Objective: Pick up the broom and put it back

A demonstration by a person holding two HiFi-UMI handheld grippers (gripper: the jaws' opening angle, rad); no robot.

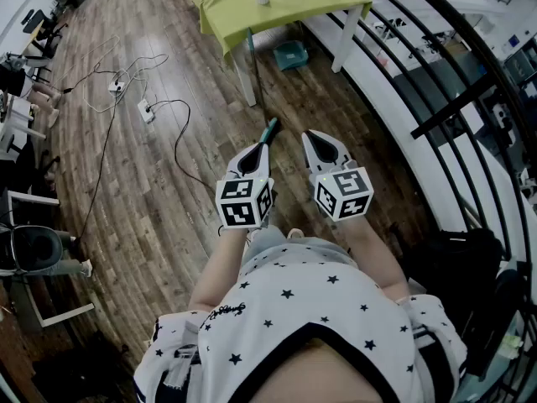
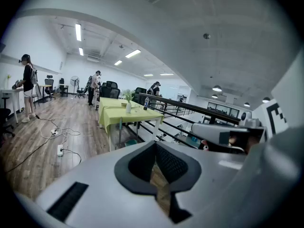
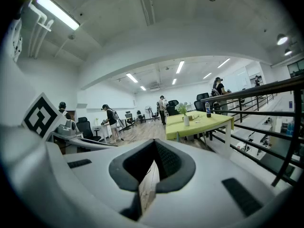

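Broom point(image 1: 270, 129) leans with its dark stick against the near edge of the green-clothed table point(image 1: 252, 7). Its teal lower end seems to rest on the wooden floor point(image 1: 168, 183), just beyond the left gripper point(image 1: 260, 148). This one and the right gripper point(image 1: 315, 139) are clenched on nothing and held side by side, probably only carried.
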